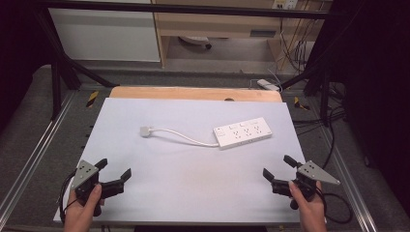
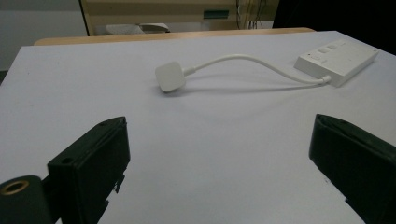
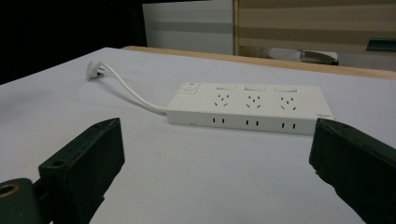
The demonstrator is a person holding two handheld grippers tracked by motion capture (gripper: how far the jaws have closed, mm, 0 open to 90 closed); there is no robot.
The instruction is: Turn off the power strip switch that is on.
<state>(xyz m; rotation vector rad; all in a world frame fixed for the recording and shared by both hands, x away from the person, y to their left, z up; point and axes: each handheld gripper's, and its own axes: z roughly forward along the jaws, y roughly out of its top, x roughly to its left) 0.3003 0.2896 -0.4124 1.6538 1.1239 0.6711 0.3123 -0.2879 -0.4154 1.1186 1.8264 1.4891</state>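
1. White power strip (image 1: 242, 132) flat on the pale table sheet (image 1: 183, 183), toward the far right of the middle, long side slightly slanted; sockets and switches facing up.
2. White cable (image 1: 181, 137) curving from the strip's left end to the plug (image 1: 145, 131), lying left of the strip on the sheet, well apart from both grippers.
3. Left gripper (image 1: 116, 174) held low at the near left corner of the sheet, jaws spread wide, nothing between them; left hand (image 1: 82, 210) wrapped round its handle.
4. Right gripper (image 1: 278, 168) held at the near right corner, jaws likewise wide apart and empty; right hand (image 1: 309, 208) on the handle, cable trailing off to the right.
5. Left gripper view: plug (image 2: 170, 77) straight ahead between the jaws, strip (image 2: 337, 59) at the upper right.
6. Right gripper view: strip (image 3: 251, 108) ahead, three socket groups and switches visible, plug (image 3: 95, 70) far left.
7. Wooden table edge (image 1: 193, 93) showing beyond the sheet.
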